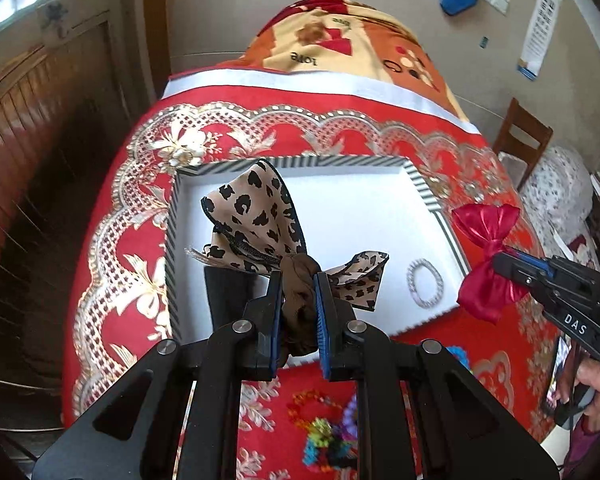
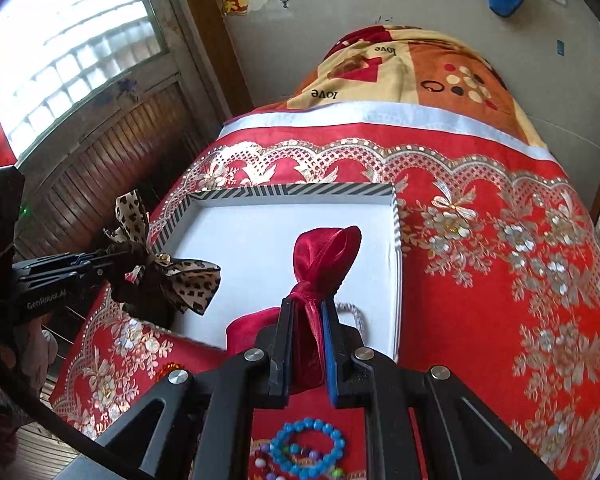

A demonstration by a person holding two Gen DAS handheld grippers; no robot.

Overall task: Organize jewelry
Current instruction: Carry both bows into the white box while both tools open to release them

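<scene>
My left gripper (image 1: 298,280) is shut on the knot of a leopard-print bow (image 1: 256,220) and holds it above the near left part of a white tray with a striped rim (image 1: 420,184). My right gripper (image 2: 308,308) is shut on the knot of a red satin bow (image 2: 326,256), held above the tray's near edge (image 2: 396,240). Each gripper shows in the other view: the right one with the red bow (image 1: 486,256), the left one with the leopard bow (image 2: 180,276). A silver ring bracelet (image 1: 425,283) lies in the tray's near right part.
The tray sits on a red and gold patterned cloth (image 1: 260,136). Bead bracelets lie on the cloth below the grippers: a multicoloured one (image 1: 324,436) and a blue one (image 2: 306,448). A folded blanket (image 1: 340,40) is behind. A wooden chair (image 1: 520,136) stands right.
</scene>
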